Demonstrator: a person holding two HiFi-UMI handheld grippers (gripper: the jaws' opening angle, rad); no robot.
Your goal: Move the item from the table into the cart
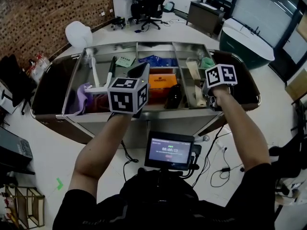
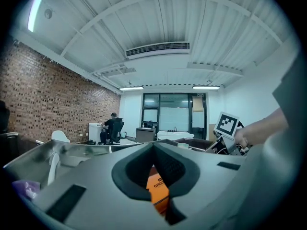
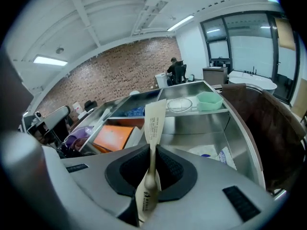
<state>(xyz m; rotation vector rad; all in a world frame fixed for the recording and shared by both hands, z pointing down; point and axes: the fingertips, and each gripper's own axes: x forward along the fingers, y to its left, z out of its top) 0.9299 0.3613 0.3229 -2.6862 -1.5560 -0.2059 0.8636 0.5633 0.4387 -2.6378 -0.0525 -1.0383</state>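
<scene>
The pick-up is done and the drop is left. The right gripper has its jaws pinching a paper-wrapped utensil near its lower end, so the long pale sleeve stands up in front of them, leaning slightly. In the head view it hangs over the right-hand side of the stainless steel cart, above the rim rather than lying in any bin. The steel floor of that right-hand compartment shows beyond it, with a white packet lying there.

The left gripper has its jaws pressed together on nothing. Through the gap below them an orange box in the cart's middle section shows.

By my judgement, what remains is to lower the utensil into the compartment, spread the right jaws and draw the gripper away.
</scene>
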